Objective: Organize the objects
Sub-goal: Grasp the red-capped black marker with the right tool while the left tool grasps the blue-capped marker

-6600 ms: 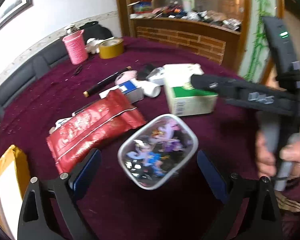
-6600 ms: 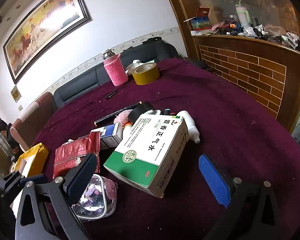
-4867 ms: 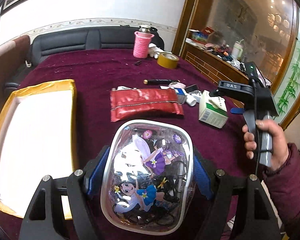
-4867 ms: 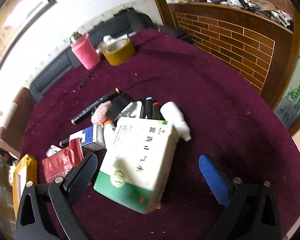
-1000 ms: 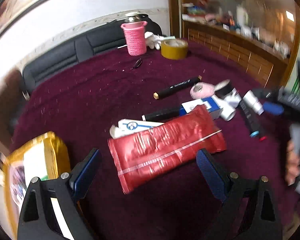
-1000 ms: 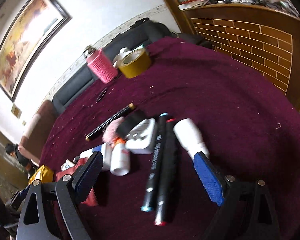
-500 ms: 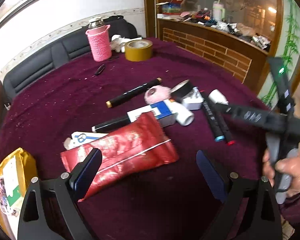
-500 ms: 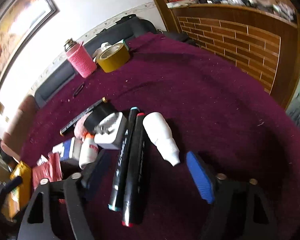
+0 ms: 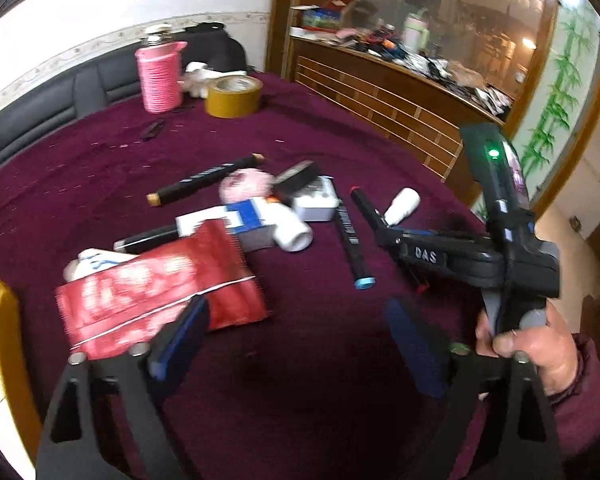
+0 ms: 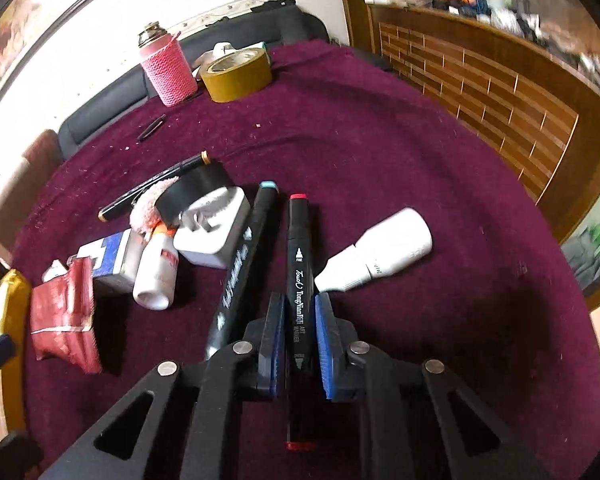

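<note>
My right gripper (image 10: 298,320) is shut on a black marker with red caps (image 10: 299,264), which lies on the maroon cloth. A second black marker with a blue cap (image 10: 244,264) lies just left of it. In the left wrist view my left gripper (image 9: 296,336) is open and empty, low over the cloth, with its left finger next to the red foil pack (image 9: 156,288). The right gripper's body (image 9: 460,256) shows there over the red-capped marker (image 9: 364,206).
A white bottle (image 10: 380,256), a white plug (image 10: 216,228), a black tape roll (image 10: 196,192), a small white bottle (image 10: 156,268), a blue-white box (image 10: 108,258) and a gold-tipped pen (image 10: 156,184) lie nearby. A pink flask (image 10: 166,68) and yellow tape (image 10: 236,72) stand far back. A yellow box (image 9: 0,344) is at the left.
My right gripper has moved down onto the red-capped marker and closed on it. My left gripper has swung right and nearer the red pack, still open.
</note>
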`<action>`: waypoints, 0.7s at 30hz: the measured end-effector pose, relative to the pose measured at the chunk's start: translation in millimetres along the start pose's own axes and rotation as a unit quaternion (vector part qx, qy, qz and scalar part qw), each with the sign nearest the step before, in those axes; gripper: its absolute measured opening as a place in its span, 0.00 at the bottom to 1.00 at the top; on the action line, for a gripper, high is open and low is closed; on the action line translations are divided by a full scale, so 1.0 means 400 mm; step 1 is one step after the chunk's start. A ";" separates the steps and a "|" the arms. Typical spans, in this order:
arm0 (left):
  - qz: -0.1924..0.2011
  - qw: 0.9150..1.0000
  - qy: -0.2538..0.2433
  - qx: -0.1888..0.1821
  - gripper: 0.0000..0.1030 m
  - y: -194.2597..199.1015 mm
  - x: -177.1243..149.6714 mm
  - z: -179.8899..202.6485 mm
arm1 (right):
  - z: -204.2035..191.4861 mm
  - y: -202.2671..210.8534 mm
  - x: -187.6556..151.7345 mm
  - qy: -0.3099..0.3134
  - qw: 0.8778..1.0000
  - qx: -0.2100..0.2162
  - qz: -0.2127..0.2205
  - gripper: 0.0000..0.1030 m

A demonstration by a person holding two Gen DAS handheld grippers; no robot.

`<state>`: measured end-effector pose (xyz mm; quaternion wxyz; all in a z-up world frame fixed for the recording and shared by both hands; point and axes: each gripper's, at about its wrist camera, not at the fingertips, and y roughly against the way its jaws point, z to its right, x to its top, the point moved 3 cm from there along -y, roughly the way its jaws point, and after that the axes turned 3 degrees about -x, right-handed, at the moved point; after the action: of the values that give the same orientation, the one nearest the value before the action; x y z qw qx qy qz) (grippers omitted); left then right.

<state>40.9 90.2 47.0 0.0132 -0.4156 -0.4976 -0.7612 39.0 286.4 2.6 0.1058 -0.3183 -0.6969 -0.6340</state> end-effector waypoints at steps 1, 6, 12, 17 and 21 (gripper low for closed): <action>-0.006 1.000 -0.005 0.000 0.62 -0.018 0.003 0.015 | 0.014 0.010 -0.012 0.000 1.000 0.000 -0.001 0.15; -0.049 0.998 -0.003 -0.025 0.46 -0.140 0.026 0.083 | 0.075 0.060 -0.072 -0.007 1.000 0.015 -0.008 0.16; -0.078 0.997 -0.014 0.007 0.44 -0.284 0.074 0.117 | 0.093 0.080 -0.100 -0.001 1.000 0.028 0.001 0.16; -0.067 0.995 -0.055 0.054 0.24 -0.312 0.102 0.153 | 0.097 0.081 -0.103 0.002 0.999 0.035 0.004 0.16; -0.070 0.994 -0.071 0.054 0.14 -0.288 0.079 0.173 | 0.096 0.079 -0.100 0.005 0.999 0.037 0.000 0.16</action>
<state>13.2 214.1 -7.8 -0.0533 -0.4315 -0.5656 -0.7007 98.1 310.4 -0.4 0.1214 -0.3108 -0.7194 -0.6092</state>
